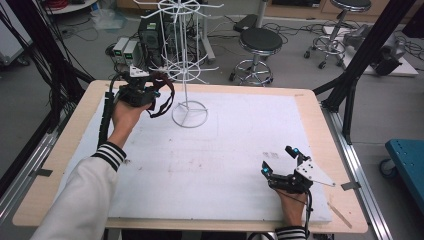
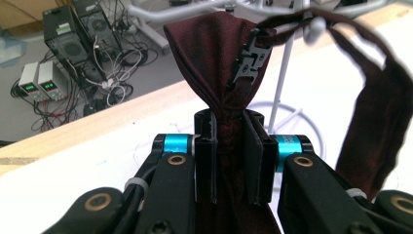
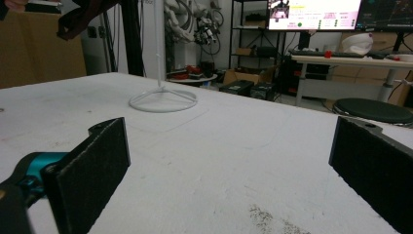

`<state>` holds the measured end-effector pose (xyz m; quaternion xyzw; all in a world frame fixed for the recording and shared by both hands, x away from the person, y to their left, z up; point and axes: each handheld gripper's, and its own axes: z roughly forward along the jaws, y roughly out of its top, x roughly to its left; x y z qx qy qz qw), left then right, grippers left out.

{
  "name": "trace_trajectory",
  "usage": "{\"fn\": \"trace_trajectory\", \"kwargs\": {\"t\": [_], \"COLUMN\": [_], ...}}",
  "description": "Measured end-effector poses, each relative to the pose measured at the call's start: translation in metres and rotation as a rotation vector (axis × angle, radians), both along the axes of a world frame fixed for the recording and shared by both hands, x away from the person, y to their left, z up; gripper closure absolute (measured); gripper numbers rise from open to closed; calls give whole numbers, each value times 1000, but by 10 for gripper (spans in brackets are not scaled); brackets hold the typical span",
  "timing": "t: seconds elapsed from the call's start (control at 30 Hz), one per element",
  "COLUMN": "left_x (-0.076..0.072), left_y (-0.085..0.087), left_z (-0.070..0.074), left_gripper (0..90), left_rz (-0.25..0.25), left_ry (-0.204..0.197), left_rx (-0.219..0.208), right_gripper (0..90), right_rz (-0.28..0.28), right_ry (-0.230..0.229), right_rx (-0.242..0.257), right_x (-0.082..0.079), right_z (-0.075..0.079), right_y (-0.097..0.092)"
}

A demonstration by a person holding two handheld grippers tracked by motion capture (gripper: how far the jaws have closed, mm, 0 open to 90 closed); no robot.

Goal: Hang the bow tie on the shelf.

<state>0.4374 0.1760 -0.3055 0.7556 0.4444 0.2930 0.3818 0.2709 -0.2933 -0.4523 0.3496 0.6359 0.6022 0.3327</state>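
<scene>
- My left tongs (image 2: 229,146) pinch a dark red bow tie (image 2: 219,63) at its knot, just beside the white wire rack (image 1: 186,65).
- My right tongs (image 1: 281,162) stand spread wide, empty, on the counter (image 1: 210,150), well apart from that rack.

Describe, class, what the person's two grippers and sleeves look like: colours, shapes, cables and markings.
Both the left gripper and the right gripper are black, with turquoise metal collars at the jaw joints and flat black pads. Brass-coloured rivets dot the linkage arms. The right gripper carries a grey three-cornered plate; a black cable trails from the left. The sleeves are off-white with black-striped cuffs.
</scene>
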Motion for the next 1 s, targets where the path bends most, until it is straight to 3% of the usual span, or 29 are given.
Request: {"fn": "trace_trajectory", "kwargs": {"t": [0.23,0.63,0.67,0.8,0.87,0.93,1.0], "left_x": [2,2,2,3,3,1,-3], "left_y": [-5,4,5,11,15,19,23], "left_z": [-5,-8,-8,-7,-8,-11,-12], "left_gripper": [766,741,711,434,344,160,99], "left_rz": [-8,-28,-31,-47,-85,-126,-157], "left_ry": [17,23,27,40,37,33,3], "left_rx": [9,-51,-63,-87,-94,-112,-99], "right_gripper": [5,5,5,5,5,5,5], "right_rz": [0,-1,-1,0,-1,-1,-2], "right_ry": [-1,-1,-1,0,-1,-1,0], "right_rx": [1,1,1,3,1,1,1], "right_x": [0,0,0,0,0,0,0], "right_z": [0,0,0,0,0,0,0], "right_y": [0,0,0,0,0,0,0]}}
